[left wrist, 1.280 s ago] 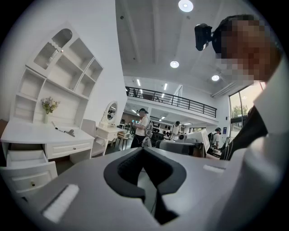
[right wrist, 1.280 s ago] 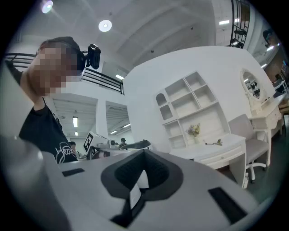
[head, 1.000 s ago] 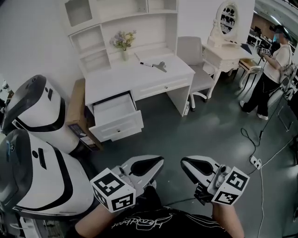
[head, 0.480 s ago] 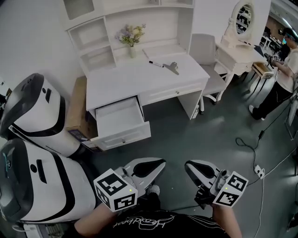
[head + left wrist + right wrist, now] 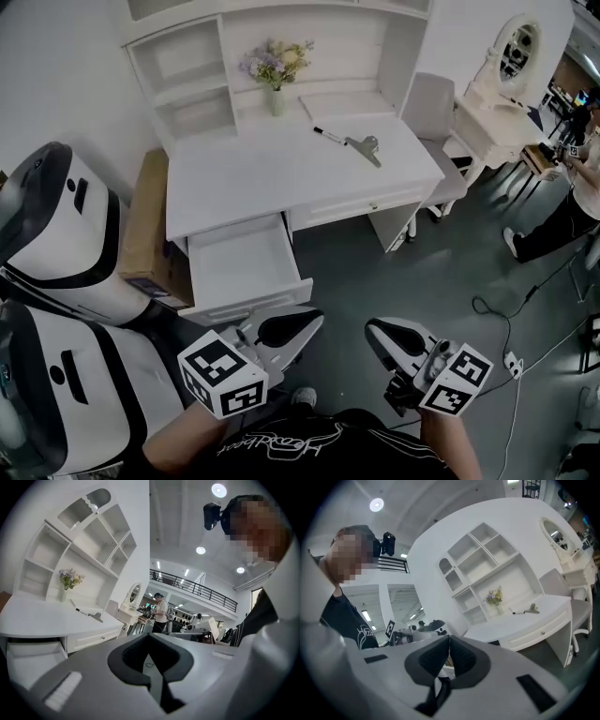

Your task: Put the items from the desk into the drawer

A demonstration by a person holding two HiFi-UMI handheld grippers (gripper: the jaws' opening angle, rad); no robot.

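On the white desk [image 5: 281,178] lie a black-and-white pen [image 5: 330,136] and a metal clip [image 5: 366,148], side by side at the back right. The desk's left drawer [image 5: 246,267] stands pulled out; its inside looks bare. My left gripper [image 5: 314,321] and right gripper [image 5: 370,328] hang low in the head view, short of the desk, both shut with nothing between the jaws. The left gripper view has the pen [image 5: 80,611] and clip [image 5: 97,617] far off beyond the shut left gripper [image 5: 149,637]. The right gripper view shows the pen [image 5: 517,612], the clip [image 5: 533,607] and the shut right gripper [image 5: 449,641].
A vase of flowers [image 5: 275,70] stands at the desk's back under the shelves. Two large white machines [image 5: 56,244] and a cardboard box [image 5: 145,230] crowd the left. A chair [image 5: 436,108], a mirrored dressing table [image 5: 506,84], a person [image 5: 586,178] and floor cables [image 5: 497,319] are at the right.
The desk and open drawer have come nearer and lower in the head view as both grippers moved forward toward them. Both stay shut and empty.
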